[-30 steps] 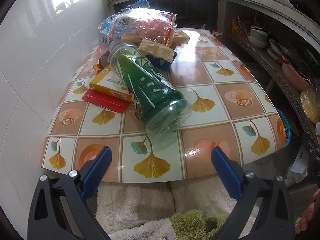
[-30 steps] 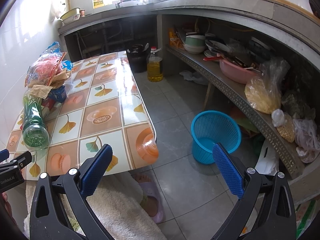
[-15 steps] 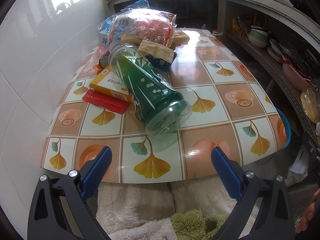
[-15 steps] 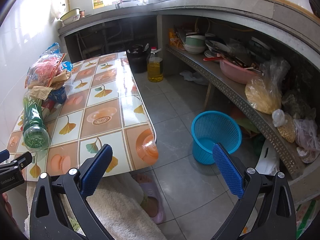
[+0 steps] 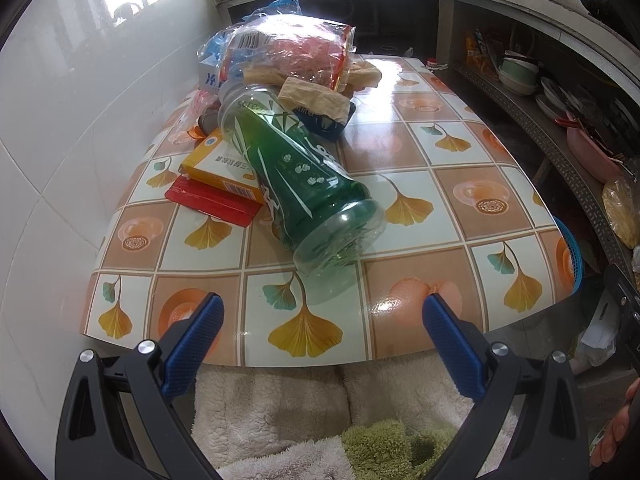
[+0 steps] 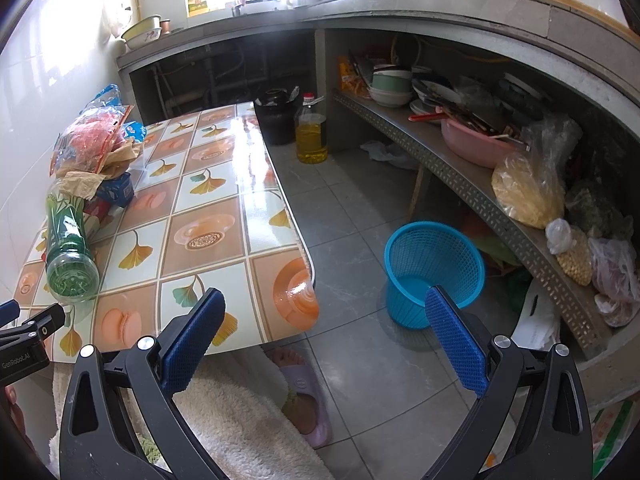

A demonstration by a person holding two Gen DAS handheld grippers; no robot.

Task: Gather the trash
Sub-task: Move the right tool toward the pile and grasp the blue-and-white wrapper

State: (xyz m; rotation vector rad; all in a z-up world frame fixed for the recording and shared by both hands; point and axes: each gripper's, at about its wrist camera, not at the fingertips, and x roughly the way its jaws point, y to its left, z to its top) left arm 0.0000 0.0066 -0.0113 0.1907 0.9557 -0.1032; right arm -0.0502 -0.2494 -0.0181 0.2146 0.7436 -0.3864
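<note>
Left gripper [image 5: 320,316], jaws wide and empty, sits at the table's [image 5: 460,332] near edge, green bottle [image 5: 304,188] at 12 o'clock. Right gripper [image 6: 324,312], also wide and empty, overlooks bare floor; blue basket [image 6: 434,268] at 1 o'clock.

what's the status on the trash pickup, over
Left gripper open, empty. Right gripper open, empty. Green bottle lying on table. Nothing blocking.

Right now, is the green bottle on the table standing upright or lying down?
Lying down: the green bottle rests on its side, base toward the camera, neck among the wrappers.
</note>
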